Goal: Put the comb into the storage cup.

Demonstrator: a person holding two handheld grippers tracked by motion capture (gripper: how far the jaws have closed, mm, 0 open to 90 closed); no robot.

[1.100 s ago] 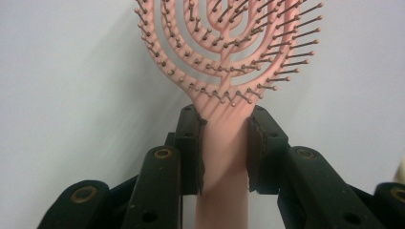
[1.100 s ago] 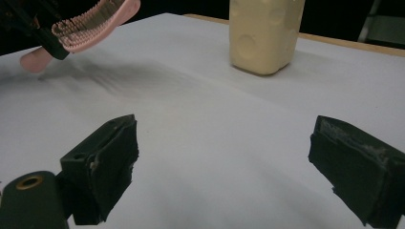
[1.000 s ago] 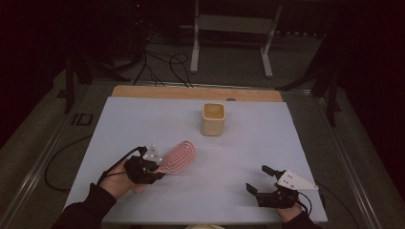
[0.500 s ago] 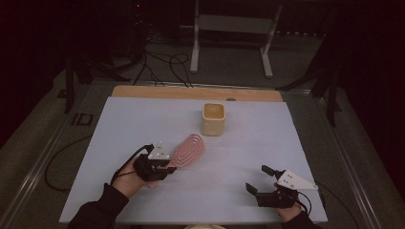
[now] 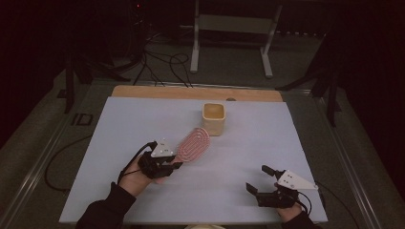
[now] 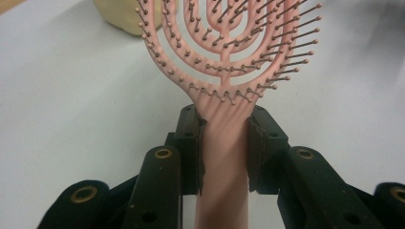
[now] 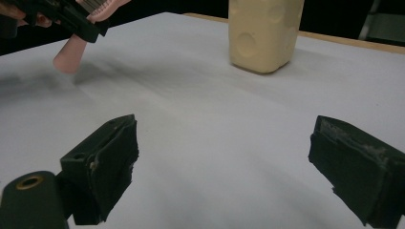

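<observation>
A pink hairbrush [image 5: 193,144] with an open-ribbed oval head is lifted off the white table, its head pointing toward a cream square cup [image 5: 213,118]. My left gripper [image 5: 173,161] is shut on its handle [image 6: 224,157]; the black pads press it from both sides just below the bristled head [image 6: 229,43]. My right gripper [image 5: 258,179] rests near the table's front right edge, open, with nothing between its pads [image 7: 110,162]. In the right gripper view the cup [image 7: 265,31] stands ahead and the brush handle's end [image 7: 71,52] hangs at upper left.
The white table sheet [image 5: 119,124] ends at a wooden strip [image 5: 191,93] along the far edge. Beyond it the floor is dark, with cables [image 5: 162,62] and a metal stand [image 5: 229,28]. A hand and dark sleeve [image 5: 114,200] come in at the bottom left.
My left gripper has carried the brush to the right and a little farther in, so the brush head now lies close to the cup. The right gripper has stayed put.
</observation>
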